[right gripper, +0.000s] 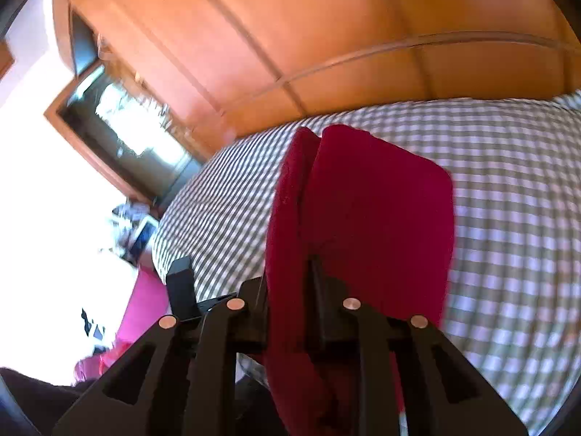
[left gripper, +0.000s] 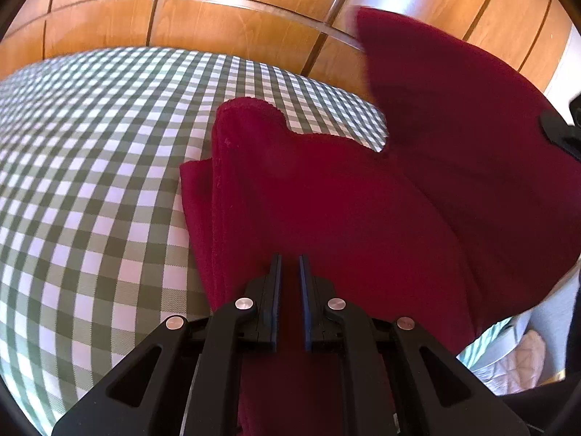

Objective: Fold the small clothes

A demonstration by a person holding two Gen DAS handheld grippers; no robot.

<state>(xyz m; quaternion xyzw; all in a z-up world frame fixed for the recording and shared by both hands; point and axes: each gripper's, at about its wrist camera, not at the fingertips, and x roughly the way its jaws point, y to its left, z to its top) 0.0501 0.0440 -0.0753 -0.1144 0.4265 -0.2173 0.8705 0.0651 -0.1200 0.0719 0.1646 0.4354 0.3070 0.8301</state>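
Observation:
A dark red garment [left gripper: 326,196] lies partly on the green-and-white checked cloth [left gripper: 90,181]. My left gripper [left gripper: 289,265] is shut on its near edge, with red fabric pinched between the blue pads. The garment's right side is lifted into the air and blurred. At the right edge of the left wrist view a black part of the other gripper [left gripper: 559,130] shows against that raised flap. In the right wrist view my right gripper [right gripper: 288,272] is shut on the red garment [right gripper: 363,218], which drapes over and between its fingers above the checked cloth [right gripper: 508,218].
Behind the checked surface stand wooden panelled doors [left gripper: 236,25]. A pink cloth [right gripper: 145,305] lies off the surface at the left of the right wrist view, below a dark-framed opening [right gripper: 120,134]. Pale bedding [left gripper: 515,356] shows at lower right in the left wrist view.

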